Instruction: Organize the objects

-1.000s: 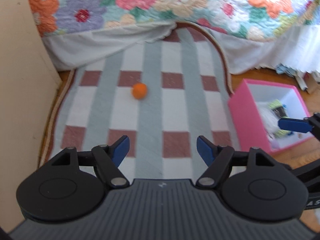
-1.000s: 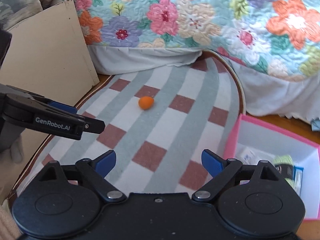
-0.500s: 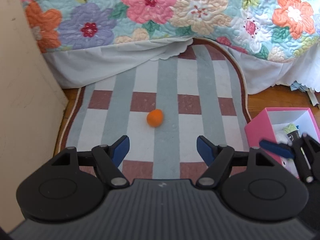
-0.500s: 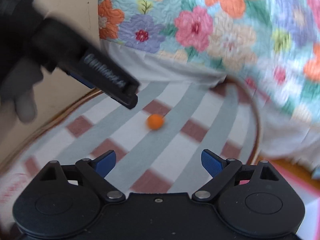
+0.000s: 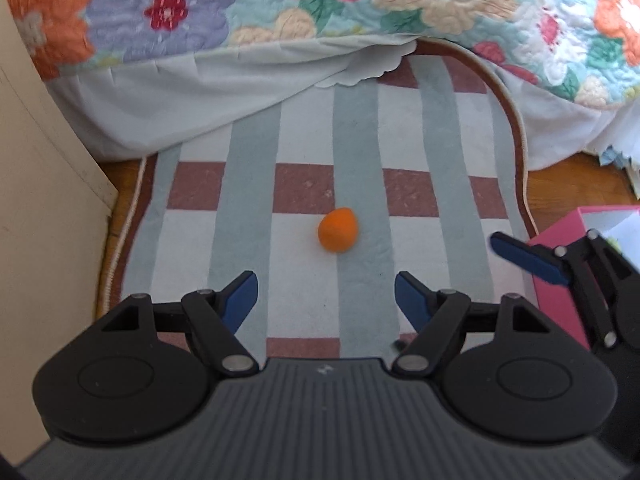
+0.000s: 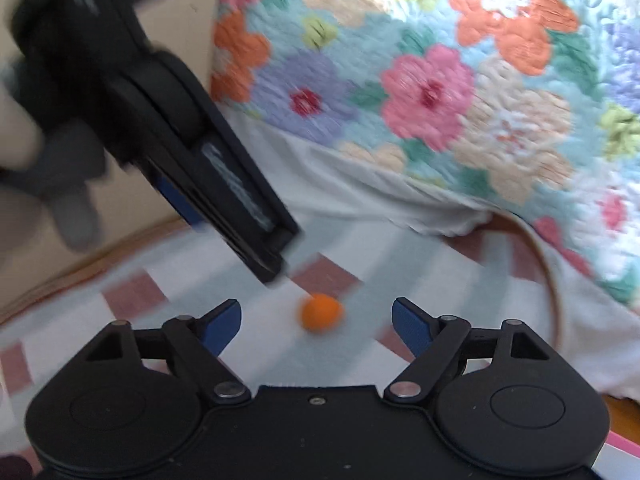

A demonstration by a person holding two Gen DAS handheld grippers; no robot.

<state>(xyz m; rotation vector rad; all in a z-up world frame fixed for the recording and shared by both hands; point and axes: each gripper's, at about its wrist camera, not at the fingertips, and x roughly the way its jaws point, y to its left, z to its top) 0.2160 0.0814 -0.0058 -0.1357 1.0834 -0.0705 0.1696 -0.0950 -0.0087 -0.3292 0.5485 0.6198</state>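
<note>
My left gripper stands wide and empty, my right gripper has just been narrowing on nothing — the small round orange ball lies mid-rug on the checked grey-and-maroon rug, near both.

The black left gripper with blue pads fills the lower frame, jaws apart and empty. The matching right gripper, jaws just narrowing yet empty, sits low; a gloved hand blurs upper left.
</note>
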